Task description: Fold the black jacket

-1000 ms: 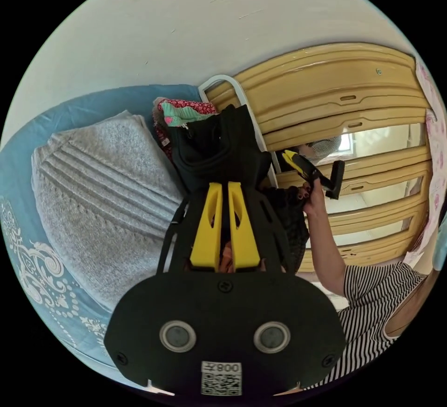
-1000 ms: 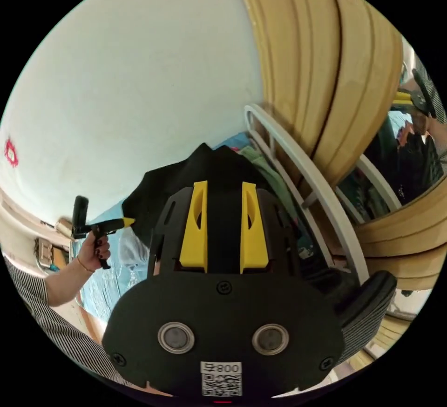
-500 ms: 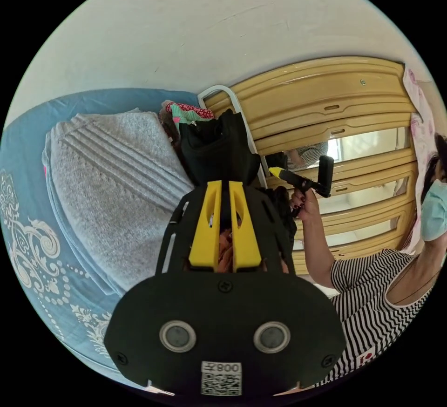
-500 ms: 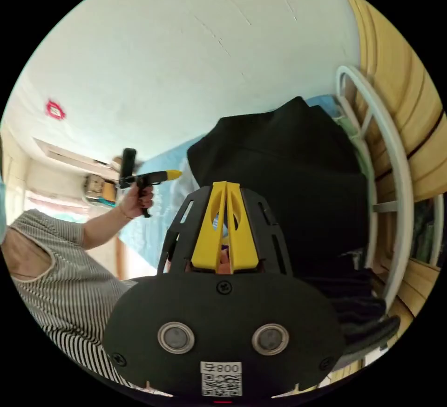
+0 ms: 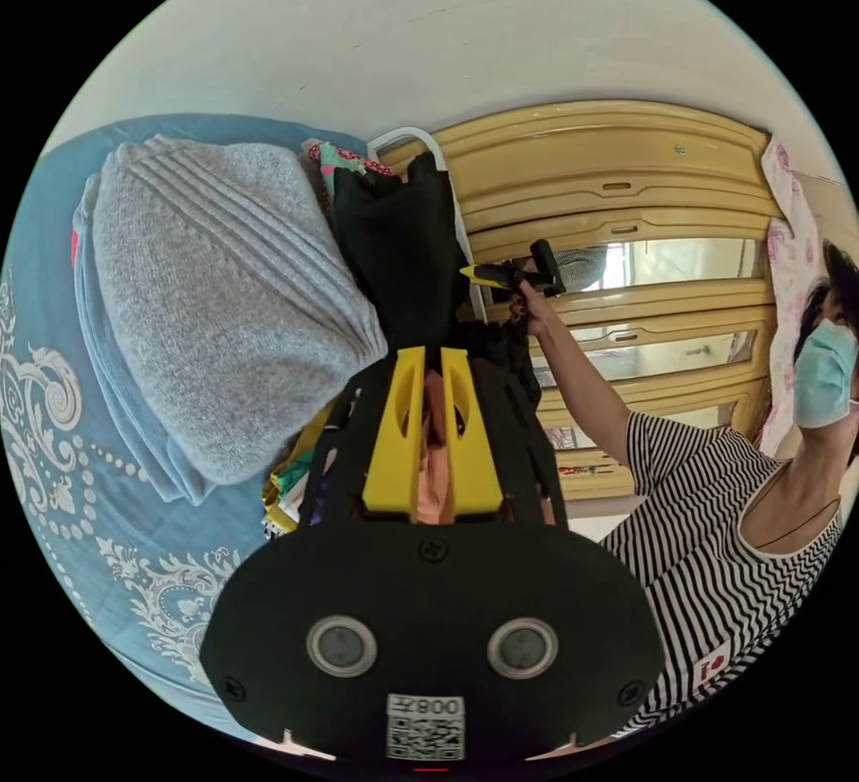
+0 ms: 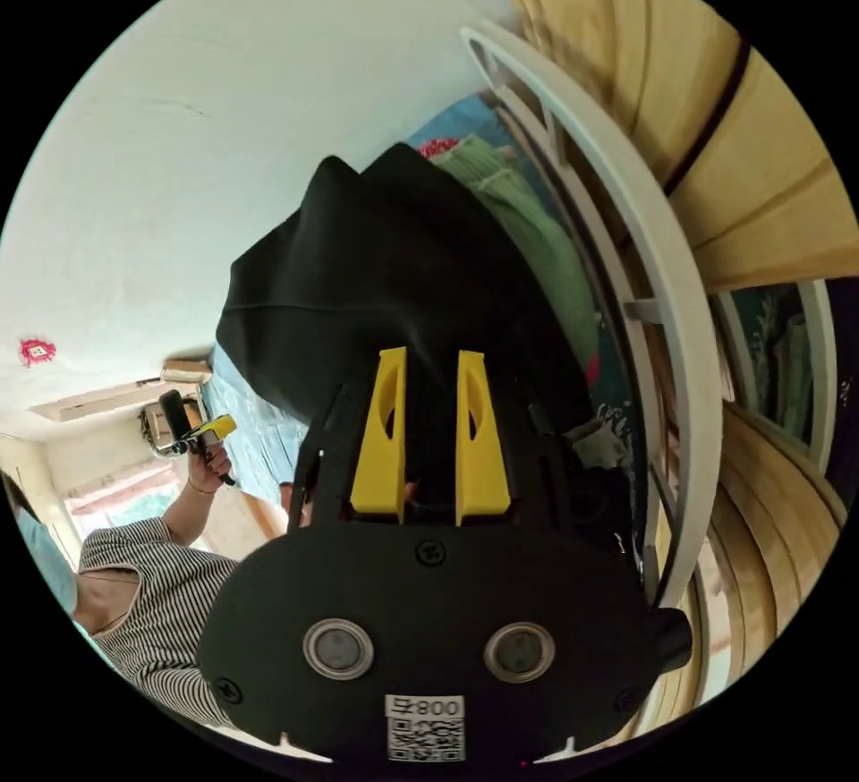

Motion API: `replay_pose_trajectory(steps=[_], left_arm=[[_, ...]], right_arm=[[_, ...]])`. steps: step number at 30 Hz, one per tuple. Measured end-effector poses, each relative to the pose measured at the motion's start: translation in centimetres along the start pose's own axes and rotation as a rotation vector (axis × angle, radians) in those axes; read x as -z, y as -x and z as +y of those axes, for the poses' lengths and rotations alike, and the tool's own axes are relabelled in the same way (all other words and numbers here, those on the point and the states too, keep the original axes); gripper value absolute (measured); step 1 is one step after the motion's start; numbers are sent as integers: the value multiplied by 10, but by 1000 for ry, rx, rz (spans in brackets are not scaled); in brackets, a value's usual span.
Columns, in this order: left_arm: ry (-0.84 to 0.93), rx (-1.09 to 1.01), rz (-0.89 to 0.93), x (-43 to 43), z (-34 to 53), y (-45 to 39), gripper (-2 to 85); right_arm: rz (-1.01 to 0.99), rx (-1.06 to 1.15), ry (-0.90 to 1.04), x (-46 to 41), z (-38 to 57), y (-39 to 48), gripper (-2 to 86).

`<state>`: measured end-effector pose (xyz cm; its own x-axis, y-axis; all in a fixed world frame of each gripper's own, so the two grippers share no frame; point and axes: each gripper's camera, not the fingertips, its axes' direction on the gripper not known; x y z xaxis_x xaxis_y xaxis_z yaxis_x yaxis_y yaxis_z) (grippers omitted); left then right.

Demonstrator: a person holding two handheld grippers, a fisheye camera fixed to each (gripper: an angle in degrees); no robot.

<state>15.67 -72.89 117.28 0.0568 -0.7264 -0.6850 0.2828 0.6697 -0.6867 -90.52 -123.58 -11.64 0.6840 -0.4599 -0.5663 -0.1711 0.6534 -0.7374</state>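
The black jacket (image 5: 403, 236) lies bunched on a pile of clothes beside the white bed rail (image 5: 403, 138). My left gripper (image 5: 432, 354) has its yellow jaws almost together. The jacket's lower end meets their tips, and I cannot tell whether they pinch it. In the right gripper view the jacket (image 6: 385, 281) is large and dark, and my right gripper (image 6: 429, 354) is open with black fabric showing in the gap between its jaws. The right gripper (image 5: 479, 274), held in a hand, points at the jacket's edge. The left gripper (image 6: 215, 429) is small and further off.
A folded grey knit sweater (image 5: 215, 299) rests on the blue patterned bedsheet (image 5: 54, 388). A green garment (image 6: 537, 227) lies under the jacket against the rail (image 6: 662, 263). A yellow wooden headboard with mirrors (image 5: 626, 191) stands behind. A person in a striped top (image 5: 716, 585) holds both grippers.
The right gripper's jaws were pressed together half a second ago and are now apart with the jacket between them. Both cameras have swung, and the left view has drawn nearer the jacket.
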Motion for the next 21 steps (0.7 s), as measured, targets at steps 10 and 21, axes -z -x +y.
replay_pose_trajectory(steps=[10, 21], left_arm=[[-78, -36, 186, 24, 6, -15, 105], [21, 51, -75, 35, 50, -21, 44]], right_arm=[[-126, 486, 32, -16, 78, 165, 13], [-265, 765, 324, -172, 174, 301, 13]])
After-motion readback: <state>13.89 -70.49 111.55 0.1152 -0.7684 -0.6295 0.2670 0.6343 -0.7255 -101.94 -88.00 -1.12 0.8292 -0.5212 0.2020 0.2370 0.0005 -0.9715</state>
